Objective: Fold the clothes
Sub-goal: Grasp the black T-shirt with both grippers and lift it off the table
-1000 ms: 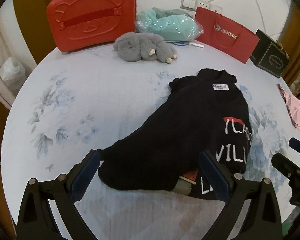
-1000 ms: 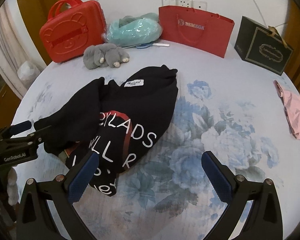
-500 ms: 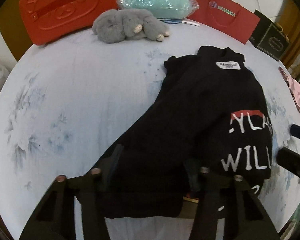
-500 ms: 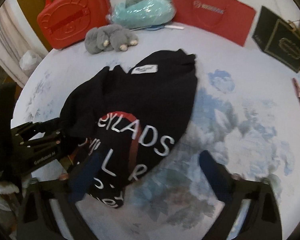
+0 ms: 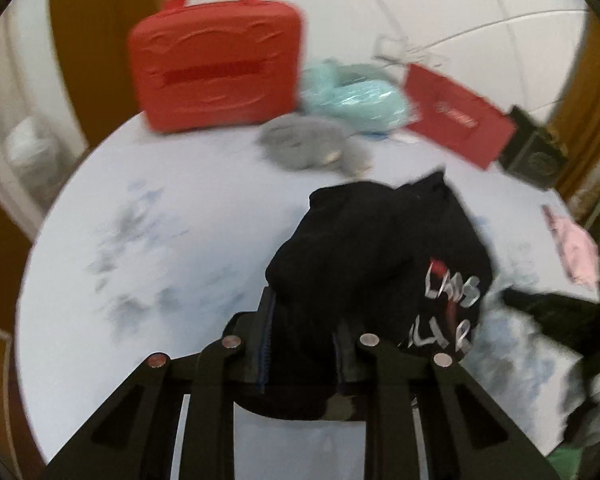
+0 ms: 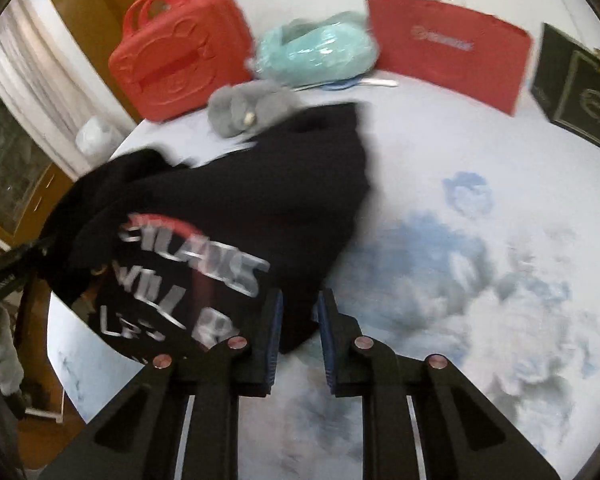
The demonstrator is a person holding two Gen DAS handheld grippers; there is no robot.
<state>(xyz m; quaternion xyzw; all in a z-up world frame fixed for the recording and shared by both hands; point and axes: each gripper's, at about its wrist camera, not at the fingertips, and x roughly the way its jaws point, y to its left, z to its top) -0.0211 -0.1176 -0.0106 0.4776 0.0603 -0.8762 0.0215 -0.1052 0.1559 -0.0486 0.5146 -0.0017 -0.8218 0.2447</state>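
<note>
Floral bed underneath everything, lots of bare sheet to the right, probably kept free so there's room to lay things flat

Black sweatshirt bunched in the middle-left of the bed with the white lettering facing up, near hem pulled up off the sheet and the collar end trailing back toward the clutter. Looks like both bottom corners got grabbed to lift it and shake it out or carry the hem over, so pretty early in the fold by my guess

Red case, red paper bag, dark gift bag, teal bundle in plastic and grey plush toy all lined up along the far edge, shoved out of the folding area. Pink cloth off at the right edge, maybe next in line

Left tool nearly closed with a thick wad of sweatshirt hem clamped between the fingers. Right tool same deal, pinched down on the other corner. Everything blurry, so mid-swing, can't make out finer detail
</note>
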